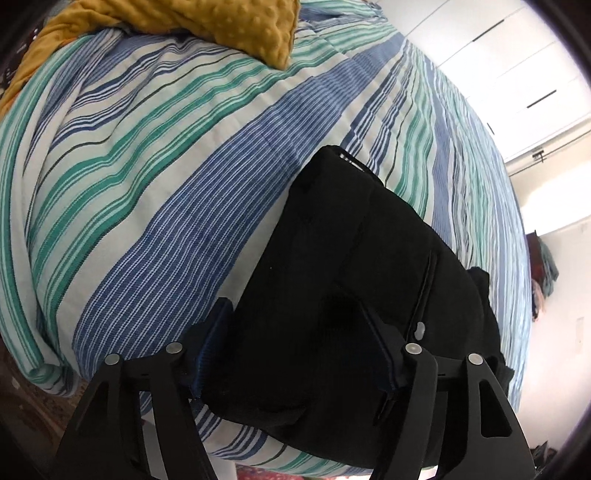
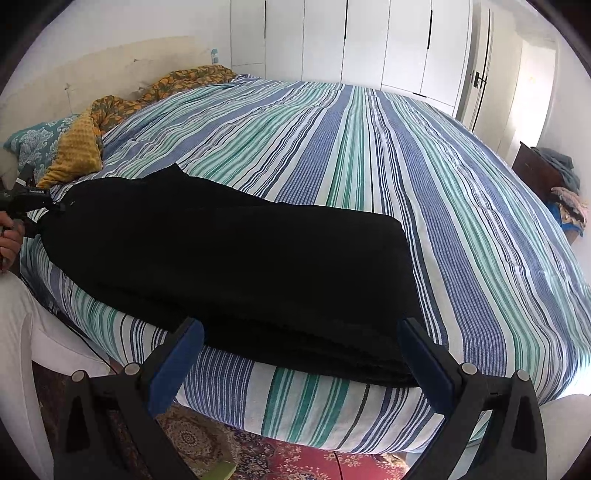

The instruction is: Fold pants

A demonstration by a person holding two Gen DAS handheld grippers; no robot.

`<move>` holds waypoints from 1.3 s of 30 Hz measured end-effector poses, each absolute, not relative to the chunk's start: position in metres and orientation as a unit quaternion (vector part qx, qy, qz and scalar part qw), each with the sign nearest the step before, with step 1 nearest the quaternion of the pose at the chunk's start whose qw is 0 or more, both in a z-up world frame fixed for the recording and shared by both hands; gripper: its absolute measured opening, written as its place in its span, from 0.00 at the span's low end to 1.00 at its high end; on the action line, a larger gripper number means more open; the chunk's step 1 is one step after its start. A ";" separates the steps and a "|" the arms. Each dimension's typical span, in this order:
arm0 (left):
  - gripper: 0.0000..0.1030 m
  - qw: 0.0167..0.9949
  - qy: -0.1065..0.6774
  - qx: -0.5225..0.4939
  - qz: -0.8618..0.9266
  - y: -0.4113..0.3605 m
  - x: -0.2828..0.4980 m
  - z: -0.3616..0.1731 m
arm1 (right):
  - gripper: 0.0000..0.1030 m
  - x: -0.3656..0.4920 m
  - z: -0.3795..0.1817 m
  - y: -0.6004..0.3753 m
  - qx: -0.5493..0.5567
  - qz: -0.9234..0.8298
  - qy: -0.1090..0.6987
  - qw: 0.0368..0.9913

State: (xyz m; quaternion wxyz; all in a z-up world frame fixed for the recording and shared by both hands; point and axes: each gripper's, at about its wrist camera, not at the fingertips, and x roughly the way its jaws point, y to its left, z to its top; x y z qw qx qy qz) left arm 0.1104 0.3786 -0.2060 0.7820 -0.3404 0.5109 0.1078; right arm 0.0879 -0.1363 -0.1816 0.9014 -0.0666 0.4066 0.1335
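Black pants (image 2: 229, 258) lie flat along the near edge of the striped bed (image 2: 369, 155), legs together, waist end at the left. In the left wrist view the waist end (image 1: 351, 277) fills the space between the fingers, with a silver button showing. My left gripper (image 1: 295, 332) is open, its jaws straddling the waistband. It also shows in the right wrist view (image 2: 33, 206) at the far left, held by a hand. My right gripper (image 2: 299, 328) is open and empty, just before the leg end at the bed's edge.
A mustard dotted blanket (image 1: 229, 26) and a patterned pillow (image 2: 33, 140) lie at the head of the bed. White wardrobes (image 2: 369, 40) stand behind. A red patterned rug (image 2: 295, 461) covers the floor. A dark stand with clothes (image 2: 554, 177) is at the right.
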 end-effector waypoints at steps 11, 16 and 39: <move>0.12 0.826 0.503 -0.176 0.187 0.316 0.106 -0.111 | 1.00 0.088 -0.180 -0.143 -0.052 0.128 0.403 0.904; 0.11 0.875 0.452 -0.140 0.104 0.245 0.108 -0.034 | 1.00 0.086 -0.175 -0.151 -0.032 0.128 0.395 0.909; 0.55 0.907 0.407 -0.088 -0.062 0.082 0.133 -0.033 | 1.00 0.097 -0.166 -0.207 0.121 0.125 0.387 0.905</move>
